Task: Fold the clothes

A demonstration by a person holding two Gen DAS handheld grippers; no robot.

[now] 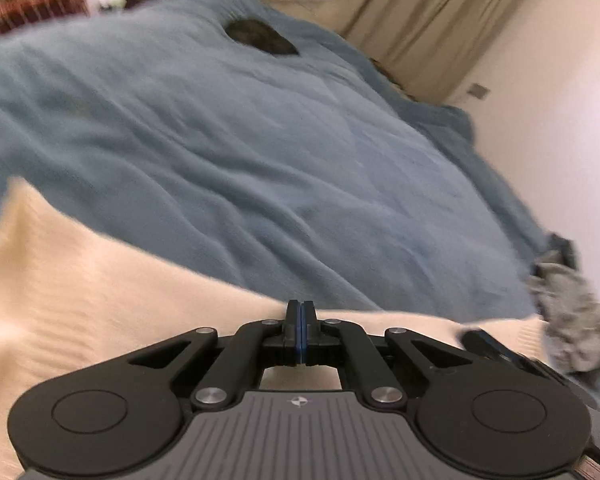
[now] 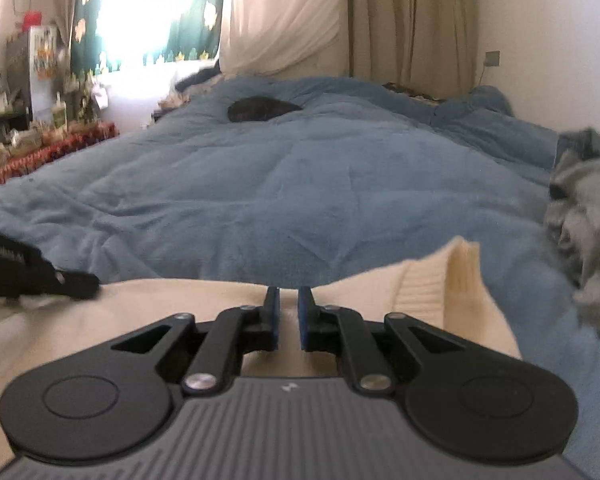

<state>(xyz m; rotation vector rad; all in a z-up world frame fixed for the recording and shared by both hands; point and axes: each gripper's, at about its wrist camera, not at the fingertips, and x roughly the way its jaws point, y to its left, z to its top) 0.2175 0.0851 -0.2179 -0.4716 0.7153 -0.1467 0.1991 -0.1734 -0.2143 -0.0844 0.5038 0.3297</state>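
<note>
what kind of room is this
Most likely a bedroom in a home. A wide bed under a blue quilt fills the view, beige curtains hang beside a bright window behind it, and a cream knit garment lies on the near edge, with a grey crumpled garment beside it.

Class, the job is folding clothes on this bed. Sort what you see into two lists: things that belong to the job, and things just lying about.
Part of the job:
- cream knit garment
- left gripper, jaws shut
- right gripper, jaws slightly apart
- grey crumpled clothing, possibly next

Just lying about:
- blue blanket
- dark object on the blanket
- curtains
- cluttered shelf
</note>
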